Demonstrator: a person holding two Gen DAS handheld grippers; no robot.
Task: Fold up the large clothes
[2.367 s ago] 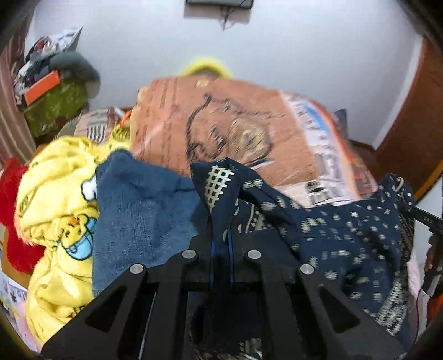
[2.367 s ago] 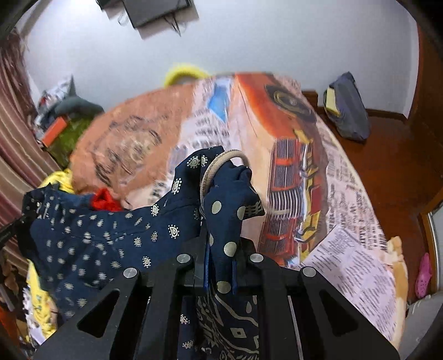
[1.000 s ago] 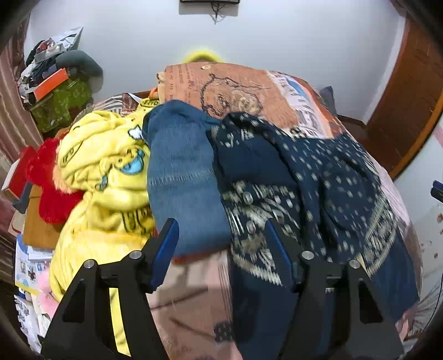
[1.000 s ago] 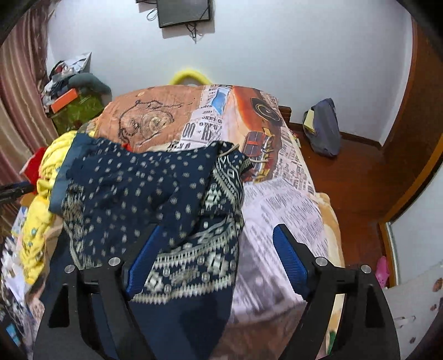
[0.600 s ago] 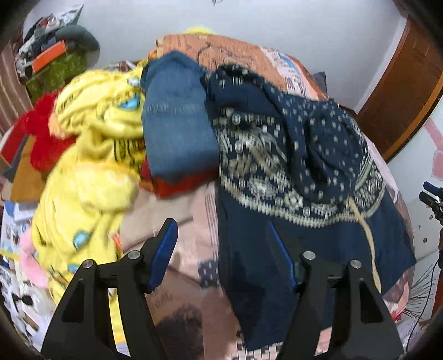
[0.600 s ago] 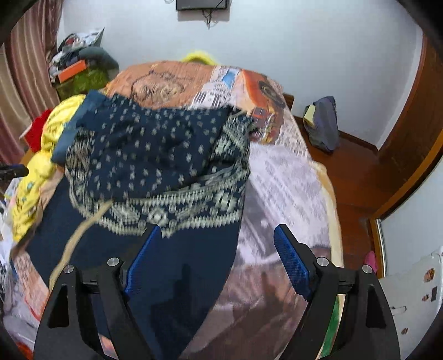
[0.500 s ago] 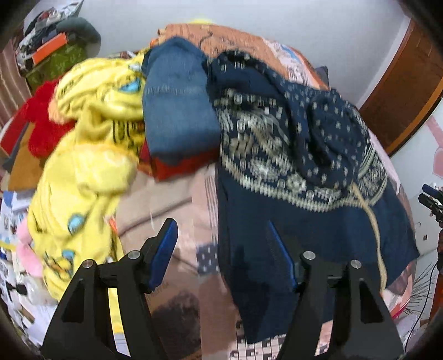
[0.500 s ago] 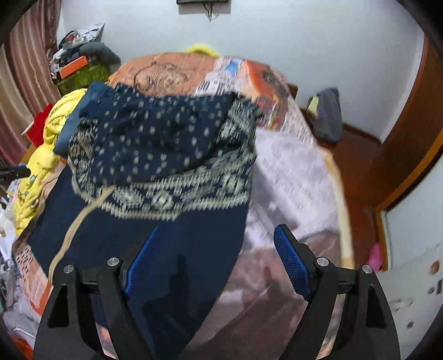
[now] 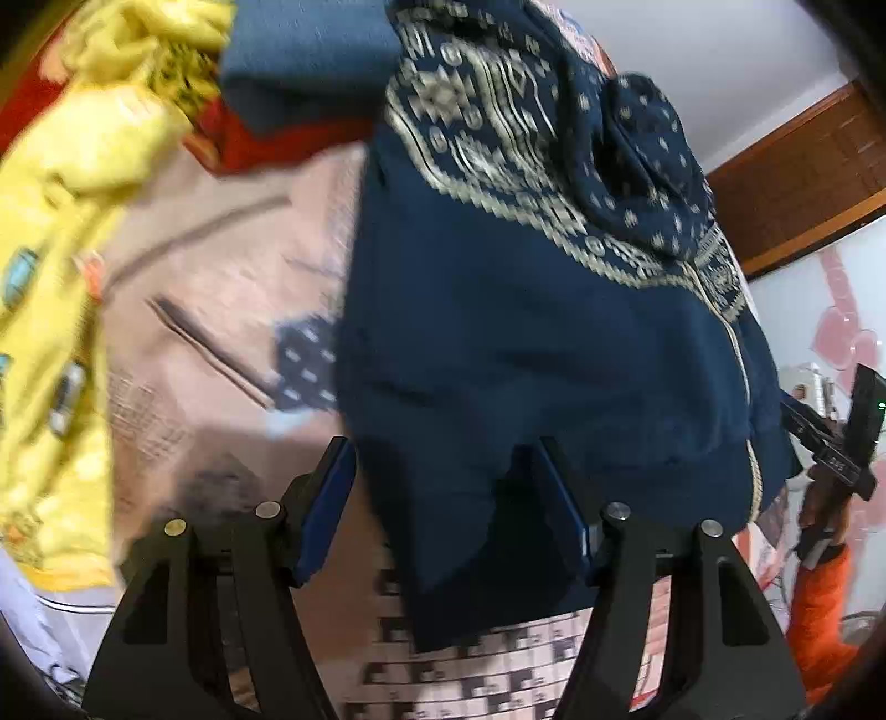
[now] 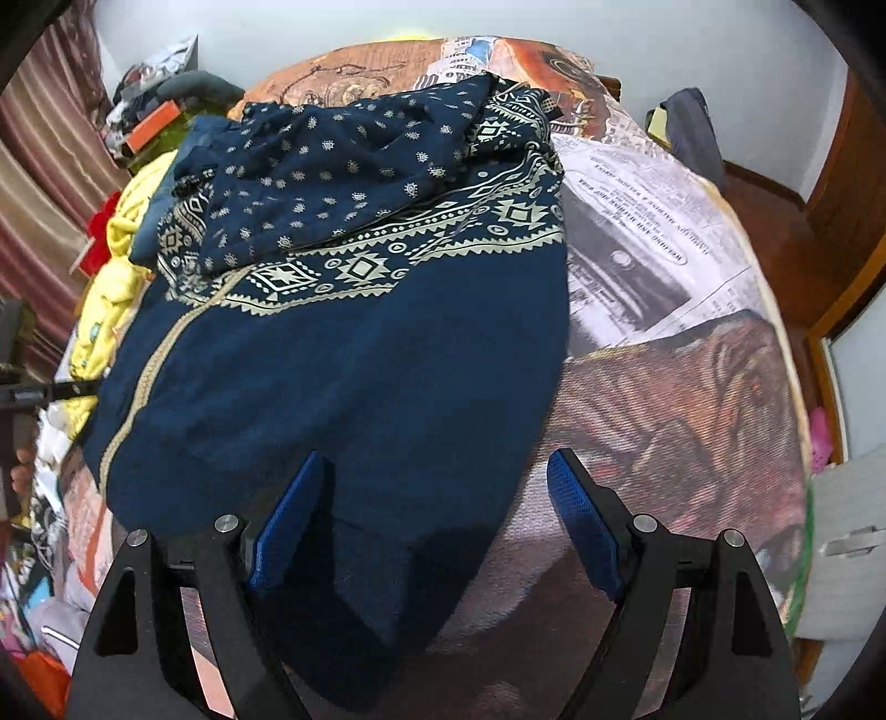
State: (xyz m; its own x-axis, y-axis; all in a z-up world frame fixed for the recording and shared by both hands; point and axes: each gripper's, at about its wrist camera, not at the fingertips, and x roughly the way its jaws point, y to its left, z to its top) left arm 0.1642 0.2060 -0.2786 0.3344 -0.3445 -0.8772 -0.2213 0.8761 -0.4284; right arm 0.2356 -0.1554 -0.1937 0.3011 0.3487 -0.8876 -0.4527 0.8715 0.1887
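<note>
A large navy garment point(image 10: 354, 354) with a cream geometric border and dotted upper part lies folded over on the printed bedspread point(image 10: 653, 266). It also shows in the left wrist view point(image 9: 526, 310). My left gripper point(image 9: 443, 498) is open, its blue pads straddling the garment's near left hem. My right gripper point(image 10: 437, 520) is open and empty, low over the garment's near right hem. The other gripper point(image 9: 830, 448) shows at the right edge of the left wrist view.
A yellow cartoon blanket point(image 9: 61, 183), a folded blue denim piece point(image 9: 299, 50) and a red cloth point(image 9: 260, 144) lie left of the garment. A dark bag point(image 10: 692, 133) sits on the wooden floor at the far right. Clutter point(image 10: 160, 105) is stacked at the back left.
Both grippers let go of the garment's far end, which now lies folded over. Both have since pulled back and dropped low over the near hem, jaws open.
</note>
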